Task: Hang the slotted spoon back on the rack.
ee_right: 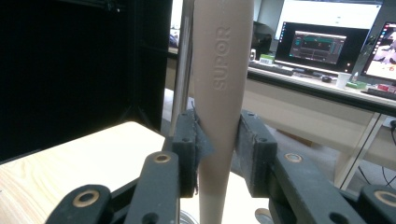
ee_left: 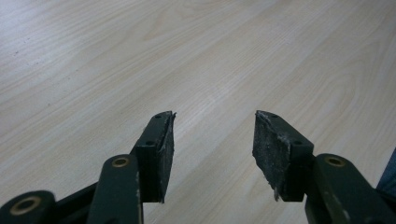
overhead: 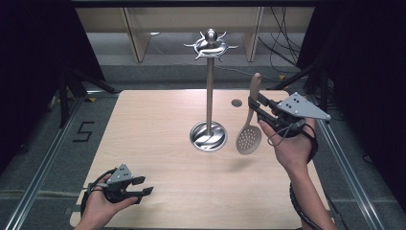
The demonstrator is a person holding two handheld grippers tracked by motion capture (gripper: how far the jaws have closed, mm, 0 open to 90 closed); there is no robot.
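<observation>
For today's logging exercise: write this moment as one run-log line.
right gripper: shut on slotted spoon, held upright beside stand | left gripper: open, nothing held, low over table | spoon not yet hung

The beige slotted spoon [overhead: 250, 125], stamped SUPOR on its handle, hangs nearly upright above the table, perforated round head down, handle up, just right of the steel rack's base.

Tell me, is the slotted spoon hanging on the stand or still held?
Held: the right gripper clamps the slotted spoon by its handle, beside the stand, bowl down.
</observation>
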